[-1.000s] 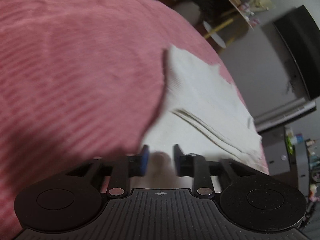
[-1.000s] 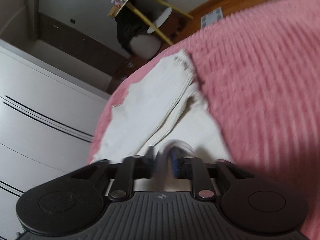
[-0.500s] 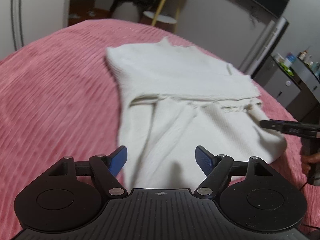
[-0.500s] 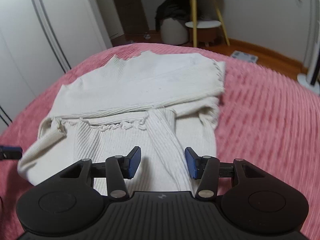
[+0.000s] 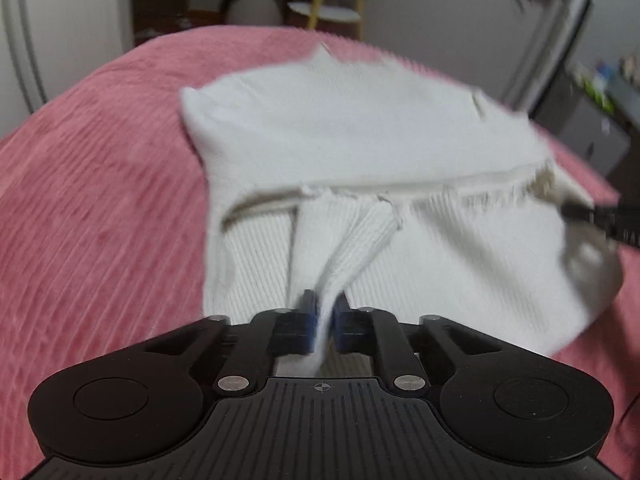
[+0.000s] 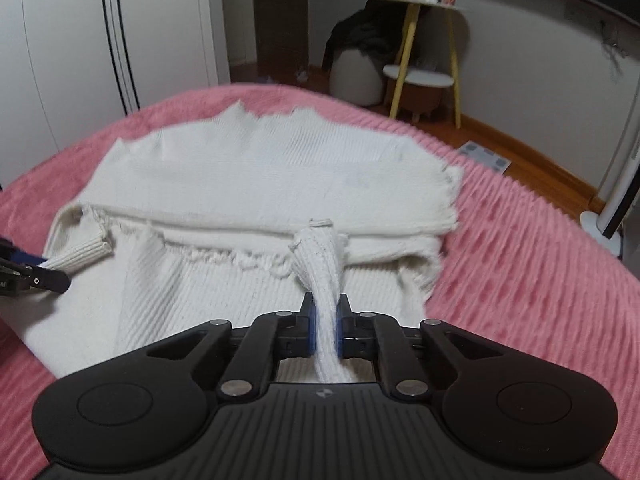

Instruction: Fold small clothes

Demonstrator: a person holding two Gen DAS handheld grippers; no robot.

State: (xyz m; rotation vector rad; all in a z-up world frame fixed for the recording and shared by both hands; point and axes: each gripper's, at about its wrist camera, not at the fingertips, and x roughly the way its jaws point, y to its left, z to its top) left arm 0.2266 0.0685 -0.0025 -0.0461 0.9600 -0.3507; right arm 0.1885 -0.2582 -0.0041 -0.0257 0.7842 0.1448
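Note:
A cream ribbed knit sweater [image 5: 360, 128] lies on the pink bedspread [image 5: 100, 200], its far half folded over the near half. My left gripper [image 5: 324, 312] is shut on a ribbed sleeve [image 5: 352, 240] of it. My right gripper [image 6: 325, 320] is shut on the other sleeve [image 6: 318, 260], which rises from the sweater [image 6: 280, 172] into the jaws. The left gripper also shows at the left edge of the right wrist view [image 6: 28, 272], and the right gripper at the right edge of the left wrist view [image 5: 600, 218].
The pink bedspread [image 6: 540, 260] reaches past the sweater on both sides. Beyond the bed stand white wardrobe doors [image 6: 80, 40], a yellow-legged side table [image 6: 424, 40], a pouf with dark clothes [image 6: 356, 68] and a white fan base [image 6: 604, 232].
Both grippers were open half a second ago above the sweater. Now each has shut on a sleeve. The left view is blurred from motion.

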